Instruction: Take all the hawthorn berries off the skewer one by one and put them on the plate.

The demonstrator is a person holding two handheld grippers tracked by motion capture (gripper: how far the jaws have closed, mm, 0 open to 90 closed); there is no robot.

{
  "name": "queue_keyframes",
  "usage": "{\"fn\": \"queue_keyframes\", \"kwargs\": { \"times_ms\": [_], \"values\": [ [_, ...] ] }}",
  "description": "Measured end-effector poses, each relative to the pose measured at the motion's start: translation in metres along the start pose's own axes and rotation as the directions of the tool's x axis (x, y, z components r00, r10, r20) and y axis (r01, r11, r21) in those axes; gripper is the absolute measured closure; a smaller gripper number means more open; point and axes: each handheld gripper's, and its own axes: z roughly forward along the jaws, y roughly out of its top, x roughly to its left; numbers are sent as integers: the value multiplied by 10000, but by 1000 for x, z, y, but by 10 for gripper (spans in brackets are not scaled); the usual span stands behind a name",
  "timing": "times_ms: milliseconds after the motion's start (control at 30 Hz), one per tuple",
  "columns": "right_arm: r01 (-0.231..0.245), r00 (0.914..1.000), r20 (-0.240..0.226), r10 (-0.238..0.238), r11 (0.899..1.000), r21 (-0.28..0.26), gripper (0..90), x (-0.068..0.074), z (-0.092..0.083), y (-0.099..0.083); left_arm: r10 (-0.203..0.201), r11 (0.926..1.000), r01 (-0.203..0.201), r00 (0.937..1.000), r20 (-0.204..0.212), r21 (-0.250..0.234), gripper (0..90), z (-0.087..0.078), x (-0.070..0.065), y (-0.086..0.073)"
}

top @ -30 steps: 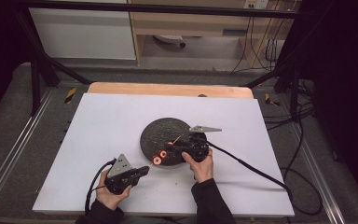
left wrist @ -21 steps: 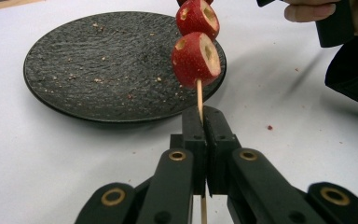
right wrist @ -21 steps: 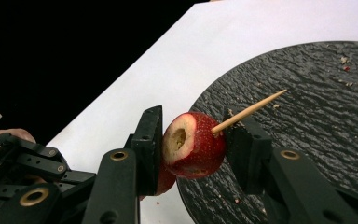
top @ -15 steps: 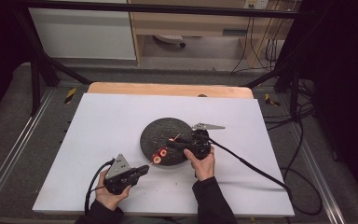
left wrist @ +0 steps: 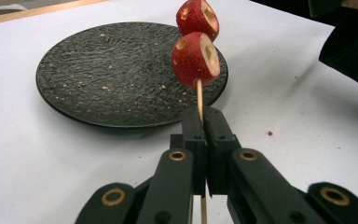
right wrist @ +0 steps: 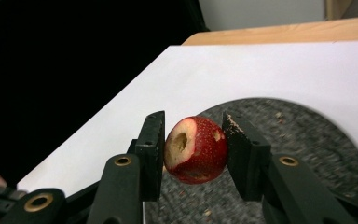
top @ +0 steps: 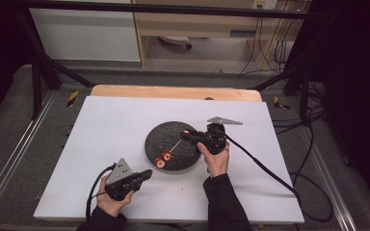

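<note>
White-covered table [top: 125, 120] from the high view: I hold the right gripper [top: 191, 135] over the dark plate [top: 164, 134], the left gripper [top: 147, 174] low beside it. Left gripper view: jaws pressed together on a thin skewer [left wrist: 199, 95], brittle, carrying two strawberry pieces [left wrist: 195, 59]. Right gripper view: jaws pinching a cored strawberry [right wrist: 196, 149] by its flanks, which I judge soft and easily crushed.

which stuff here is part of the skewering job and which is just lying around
In the job:
- thin wooden skewer with two red strawberry pieces, clamped in the left gripper
- cored red strawberry piece, held by the right gripper
- round black textured plate

Lying about:
- crumbs on the white table sheet
- cables on the floor
</note>
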Motion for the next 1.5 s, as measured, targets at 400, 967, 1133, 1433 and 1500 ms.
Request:
{"fn": "queue_keyframes", "kwargs": {
  "times_ms": [400, 967, 1133, 1433, 1500],
  "values": [
    [56, 9958, 918, -48, 9999, -93, 613, -24, 3, 16, -186, 9998, 186, 9998, -119, 21, 882, -2, 5, -1],
    [-8, 9934, 1134, -179, 9866, 1630, 612, -36, 51, -31, -257, 9997, 257, 9996, -136, 33, 882, -2, 7, -1],
    [54, 9921, 1219, -304, 9797, 2003, 611, -38, 58, -40, -274, 9996, 275, 9995, -135, 82, 882, -1, 7, -1],
    [291, 9890, 1350, -608, 9738, 2257, 587, -39, 61, -46, -239, 9996, 240, 9997, -106, 137, 882, 0, 7, -2],
    [367, 9878, 1395, -688, 9747, 2205, 548, -38, 59, -44, -247, 9996, 249, 9996, -106, 148, 881, 0, 6, -2]
  ]
}}
